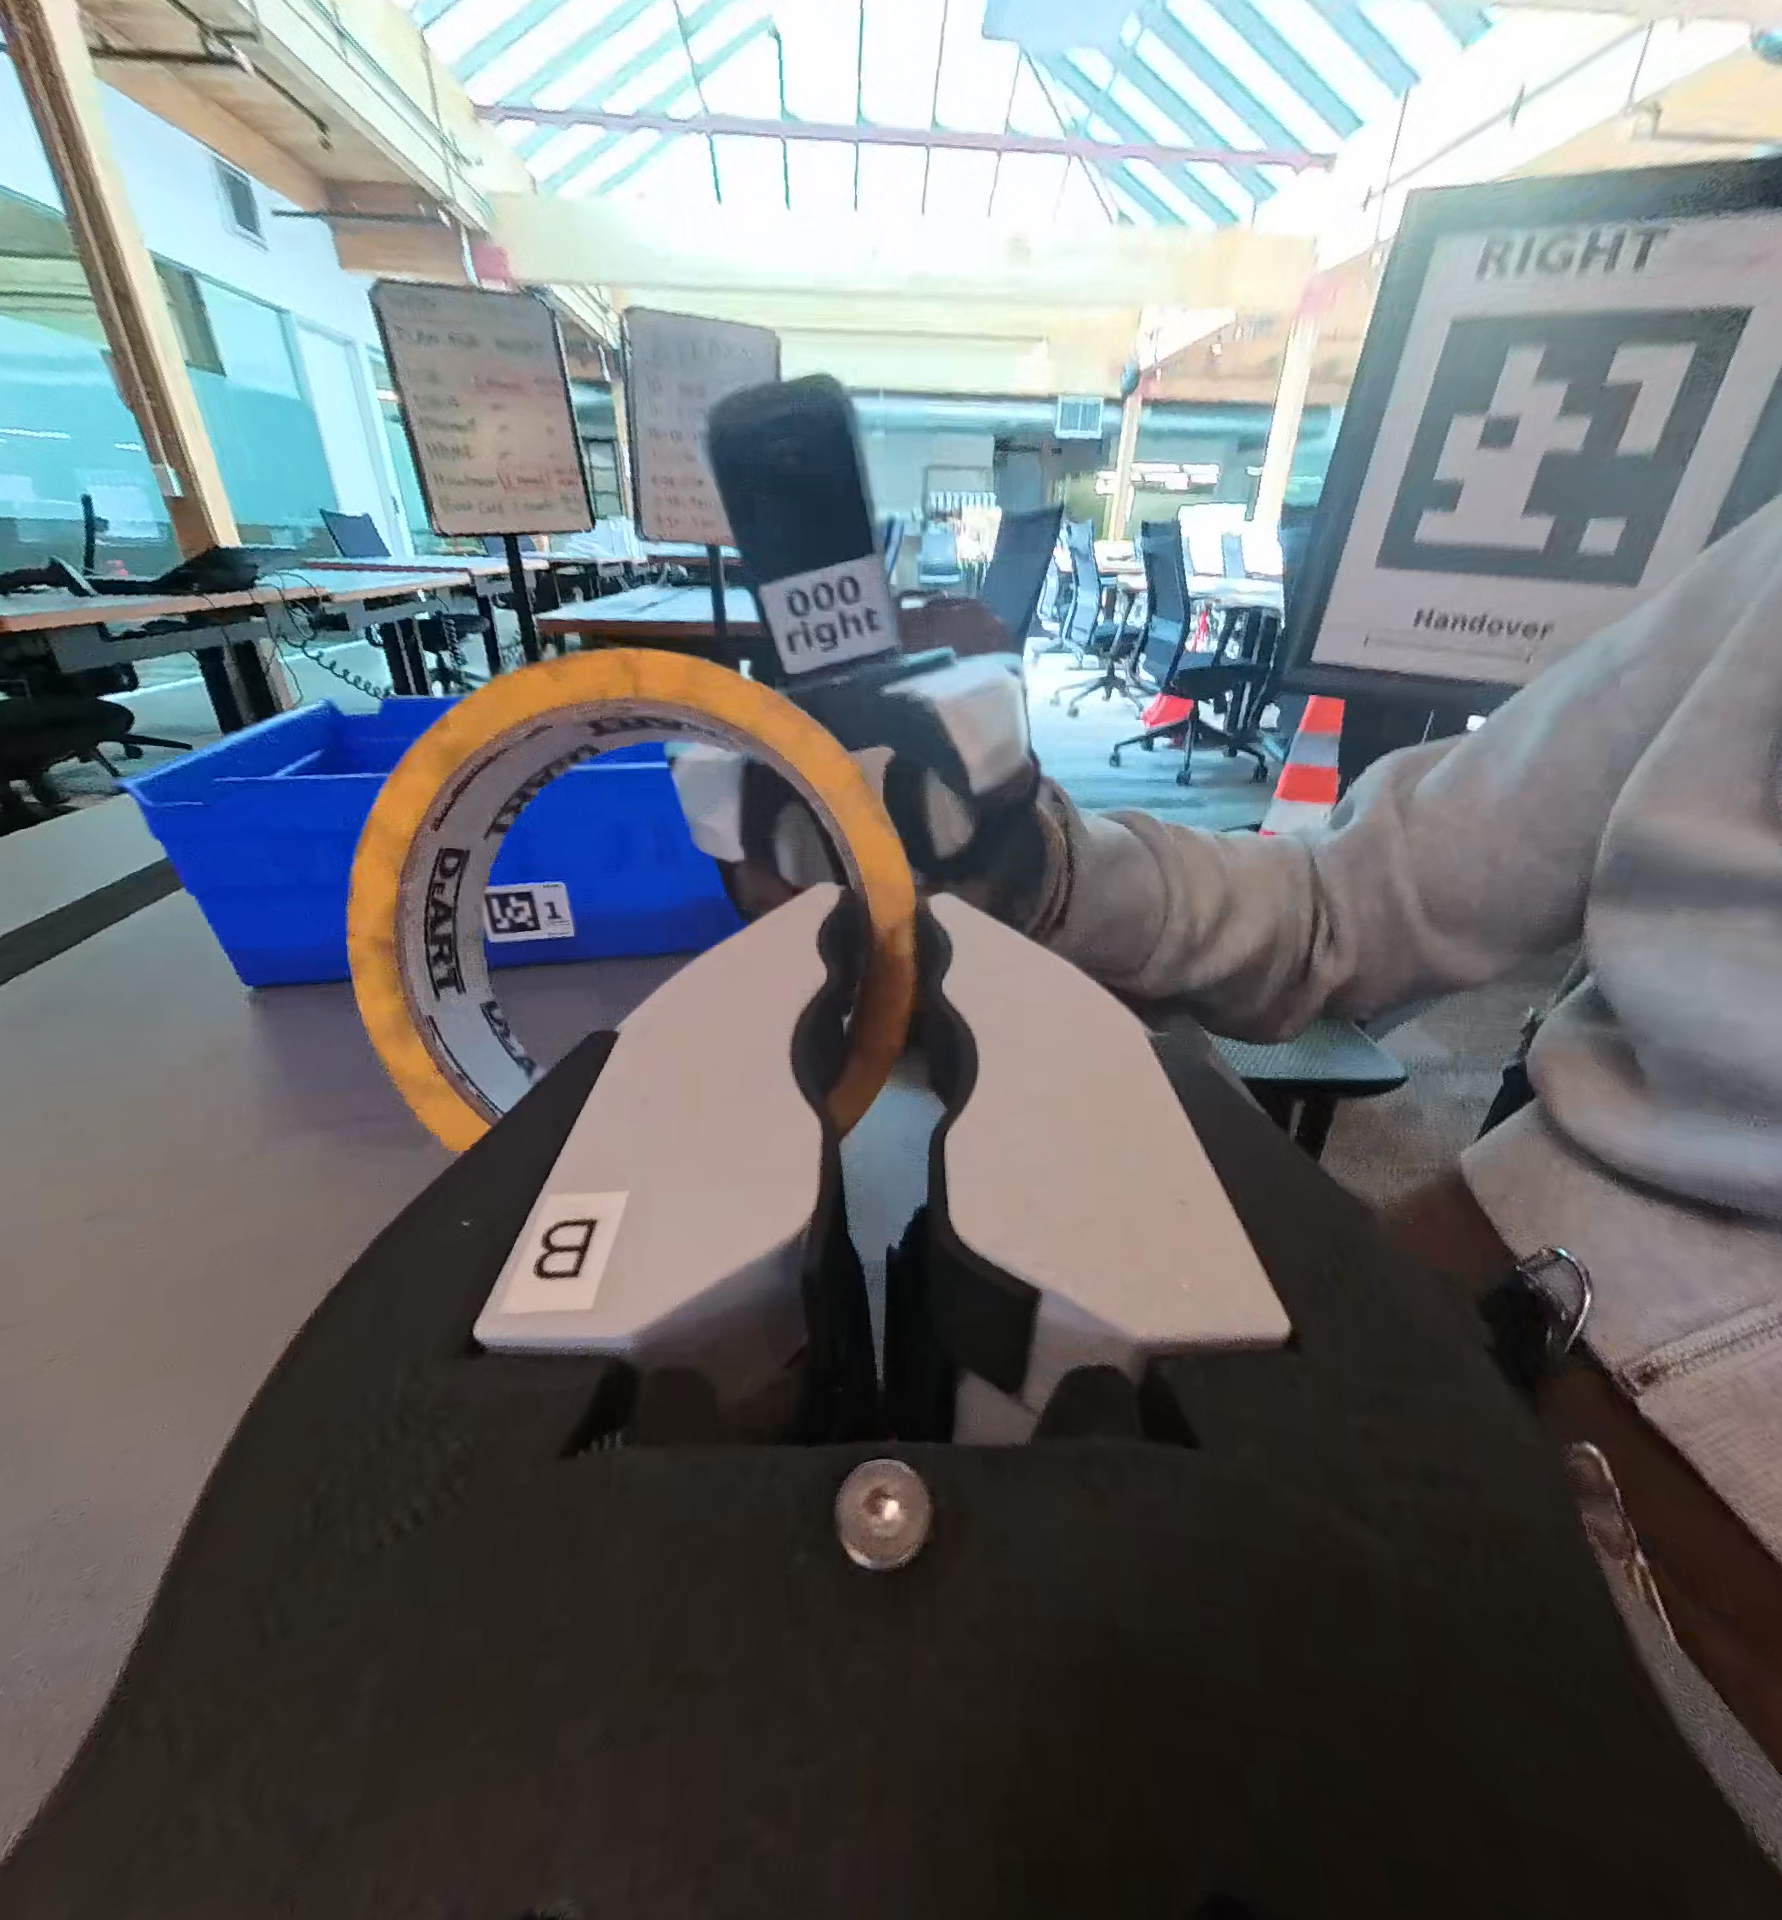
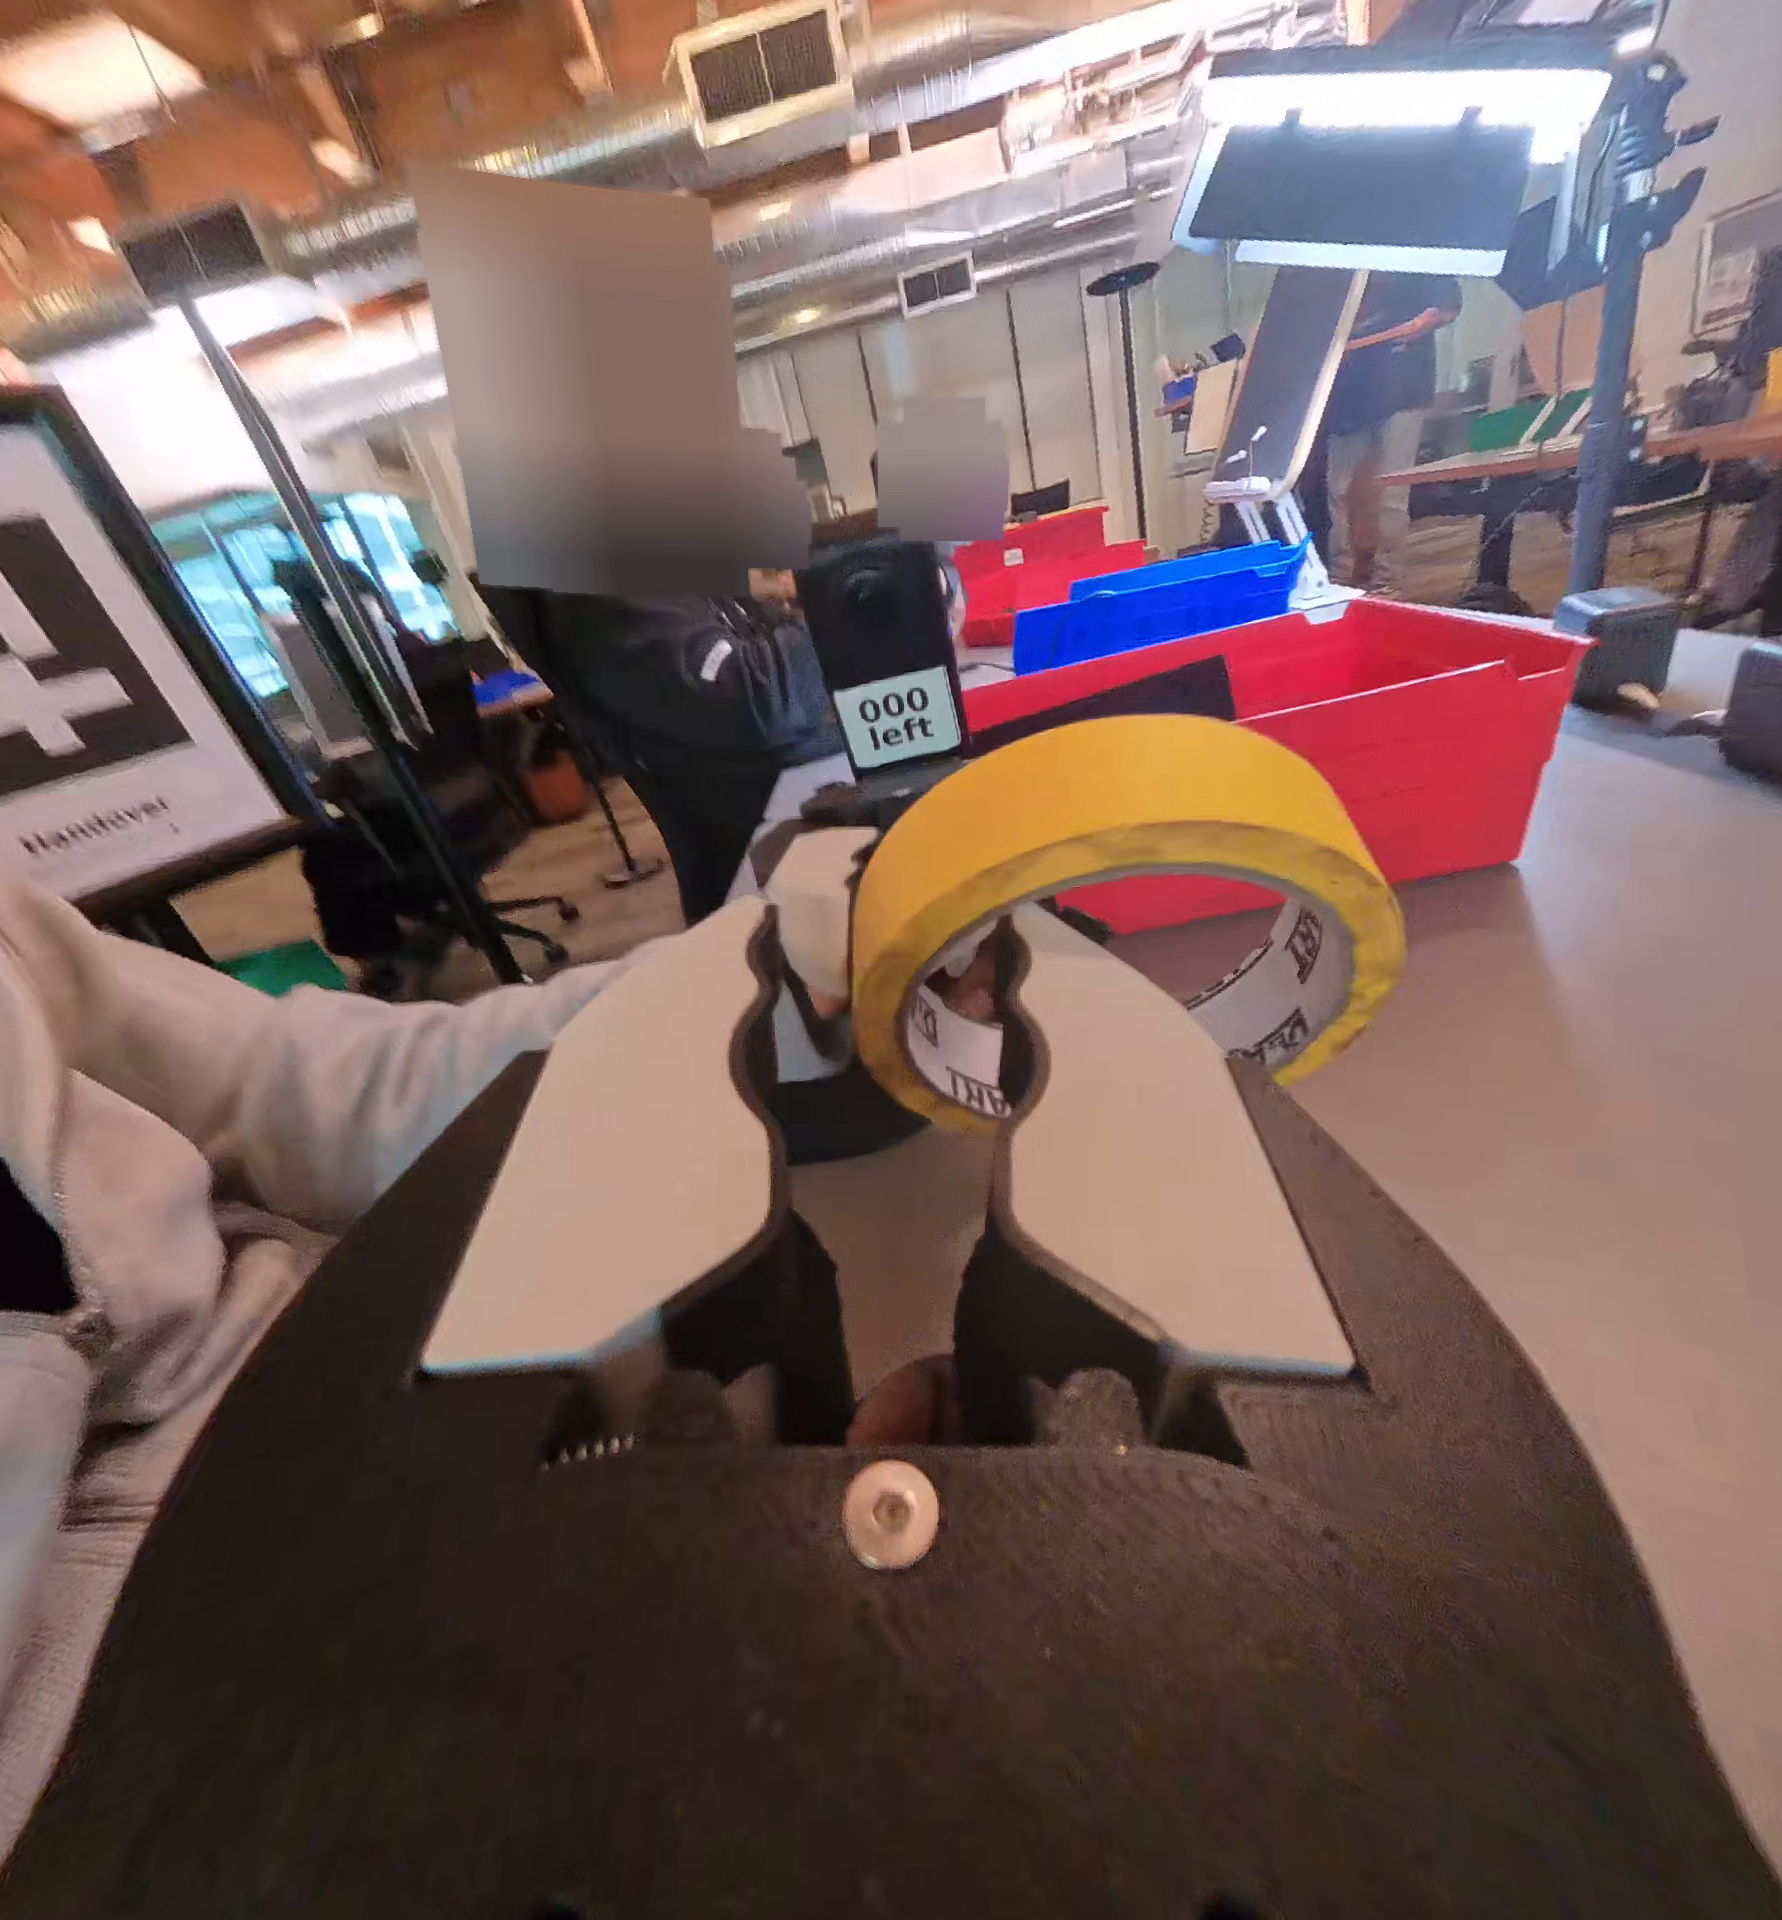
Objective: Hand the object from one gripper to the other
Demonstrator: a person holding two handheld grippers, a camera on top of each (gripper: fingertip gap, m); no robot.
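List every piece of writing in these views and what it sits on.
Writing is not quoted; these bear it.
White sticker: a finger of the left gripper.
White label: black body atop the right gripper; its twin atop the left.
Black print: inner core of the yellow tape roll.
Small tag: front of the blue bin.
Framed marker sign: printed lines above and below.
Two whiteboards: handwriting, blurred.

Daylight is pouring through skylight (image 1: 866,94), blowing out highlights there. Lamp panel (image 2: 1386,104) is glaring upper right in right wrist view. Fisheye is bending edges; motion blur is smearing backgrounds.
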